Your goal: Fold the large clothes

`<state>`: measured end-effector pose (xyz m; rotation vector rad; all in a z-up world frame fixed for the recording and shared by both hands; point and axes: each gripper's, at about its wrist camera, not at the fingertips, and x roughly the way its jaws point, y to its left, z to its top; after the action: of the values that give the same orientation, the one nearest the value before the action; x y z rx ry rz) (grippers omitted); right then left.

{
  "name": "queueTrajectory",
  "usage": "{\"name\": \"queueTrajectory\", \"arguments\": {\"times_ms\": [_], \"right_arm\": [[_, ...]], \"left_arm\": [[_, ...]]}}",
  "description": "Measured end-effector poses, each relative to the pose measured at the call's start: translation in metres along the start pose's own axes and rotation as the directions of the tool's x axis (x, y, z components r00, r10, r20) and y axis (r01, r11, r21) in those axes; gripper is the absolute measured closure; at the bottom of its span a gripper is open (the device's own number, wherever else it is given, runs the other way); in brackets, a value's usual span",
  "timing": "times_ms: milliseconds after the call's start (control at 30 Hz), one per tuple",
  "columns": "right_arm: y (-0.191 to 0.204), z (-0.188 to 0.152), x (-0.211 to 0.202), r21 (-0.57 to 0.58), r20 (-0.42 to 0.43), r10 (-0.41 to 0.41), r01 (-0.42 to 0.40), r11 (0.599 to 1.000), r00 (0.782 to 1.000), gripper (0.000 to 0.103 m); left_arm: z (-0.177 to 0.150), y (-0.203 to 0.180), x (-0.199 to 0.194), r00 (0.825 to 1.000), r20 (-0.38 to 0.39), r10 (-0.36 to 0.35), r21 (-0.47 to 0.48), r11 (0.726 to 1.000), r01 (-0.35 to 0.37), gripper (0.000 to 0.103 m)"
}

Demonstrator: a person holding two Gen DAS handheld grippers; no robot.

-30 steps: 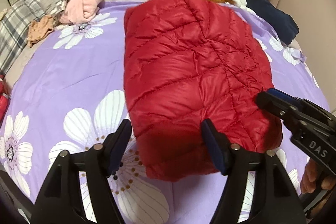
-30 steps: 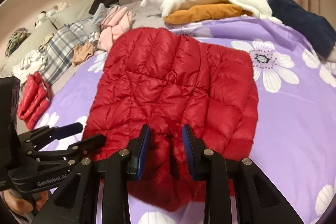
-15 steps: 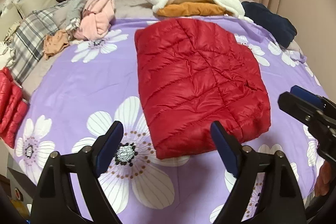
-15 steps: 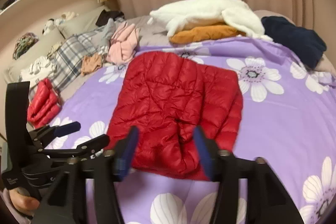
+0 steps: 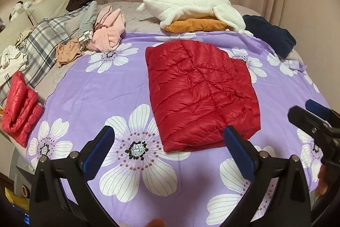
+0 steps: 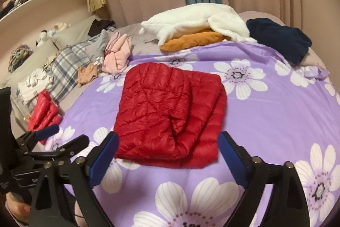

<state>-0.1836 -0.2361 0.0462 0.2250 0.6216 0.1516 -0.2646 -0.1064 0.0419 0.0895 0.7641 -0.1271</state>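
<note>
A red quilted down jacket [image 5: 201,90] lies folded into a flat rectangle in the middle of the purple flowered bedspread [image 5: 119,90]; it also shows in the right wrist view [image 6: 170,112]. My left gripper [image 5: 169,150] is open and empty, held back above the bed's near edge, short of the jacket's near hem. My right gripper [image 6: 167,155] is open and empty, also short of the near hem. Each gripper shows at the side of the other's view.
A second folded red jacket [image 5: 19,107] lies at the left bed edge. Plaid, pink and tan clothes [image 5: 85,35] are heaped at the far left. A white fleece [image 5: 191,5] on an orange garment and a navy garment [image 5: 269,35] lie at the far side.
Both grippers have opened wide and drawn back and up from the jacket. The right one has let go of the near hem. The jacket now lies flat and looks farther away.
</note>
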Motion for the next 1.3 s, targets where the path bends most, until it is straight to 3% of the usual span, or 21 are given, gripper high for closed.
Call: {"name": "queueTrajectory", "arguments": {"times_ms": [233, 367, 567, 1300], "right_arm": [[0.003, 0.002, -0.020, -0.019, 0.017, -0.038, 0.038, 0.999, 0.999, 0.001], [0.007, 0.003, -0.029, -0.026, 0.047, -0.015, 0.017, 1.000, 0.999, 0.001], [0.010, -0.004, -0.019, -0.019, 0.004, -0.004, 0.004, 1.000, 1.000, 0.001], [0.016, -0.002, -0.026, -0.033, 0.012, 0.020, -0.020, 0.999, 1.000, 0.001]], "left_arm": [[0.001, 0.007, -0.026, 1.000, 0.012, -0.017, -0.032, 0.999, 0.018, 0.000], [0.002, 0.008, -0.034, 1.000, 0.020, -0.005, -0.034, 0.999, 0.005, 0.000], [-0.002, 0.007, -0.033, 1.000, -0.001, 0.010, -0.032, 0.999, -0.010, 0.000], [-0.003, -0.001, -0.036, 1.000, -0.003, 0.024, -0.024, 0.999, -0.024, 0.000]]}}
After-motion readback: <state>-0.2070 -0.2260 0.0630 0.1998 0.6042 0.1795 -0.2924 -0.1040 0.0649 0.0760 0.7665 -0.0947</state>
